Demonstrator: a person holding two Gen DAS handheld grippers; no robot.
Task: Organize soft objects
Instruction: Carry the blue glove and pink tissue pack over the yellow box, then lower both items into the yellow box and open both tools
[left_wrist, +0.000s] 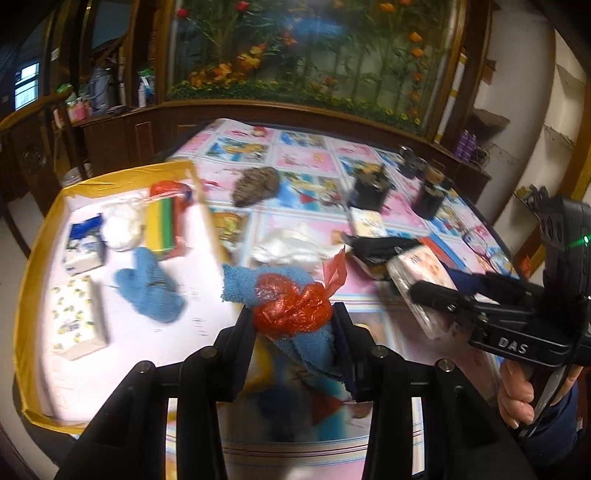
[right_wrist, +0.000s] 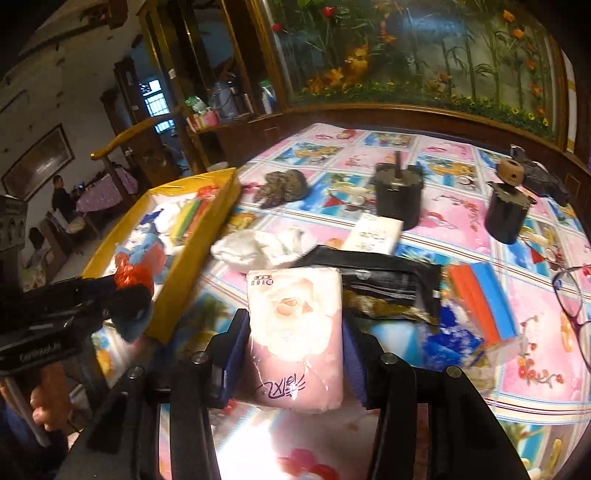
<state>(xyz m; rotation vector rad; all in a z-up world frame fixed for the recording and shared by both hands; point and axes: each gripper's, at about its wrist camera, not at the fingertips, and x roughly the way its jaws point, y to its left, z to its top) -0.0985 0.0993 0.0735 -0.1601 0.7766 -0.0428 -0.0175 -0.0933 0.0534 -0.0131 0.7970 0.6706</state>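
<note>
My left gripper (left_wrist: 293, 321) is shut on a blue knitted cloth with a red plastic bag (left_wrist: 291, 314) and holds it above the table, right of the yellow-rimmed tray (left_wrist: 37, 266). The bundle also shows in the right wrist view (right_wrist: 133, 280). My right gripper (right_wrist: 295, 350) is shut on a pink tissue pack (right_wrist: 295, 332), also in the left wrist view (left_wrist: 421, 280). In the tray lie a blue mitten (left_wrist: 147, 288), tissue packs (left_wrist: 77, 317), a white bag (left_wrist: 120, 227) and a rainbow sponge pack (left_wrist: 164, 227).
On the patterned tablecloth (right_wrist: 535, 354) lie a white cloth (right_wrist: 255, 247), a brown furry lump (right_wrist: 284, 184), a black pouch (right_wrist: 384, 284), an orange-blue sponge pack (right_wrist: 484, 306), a small tissue pack (right_wrist: 376, 230), two black canisters (right_wrist: 399, 199) and glasses (right_wrist: 572, 295).
</note>
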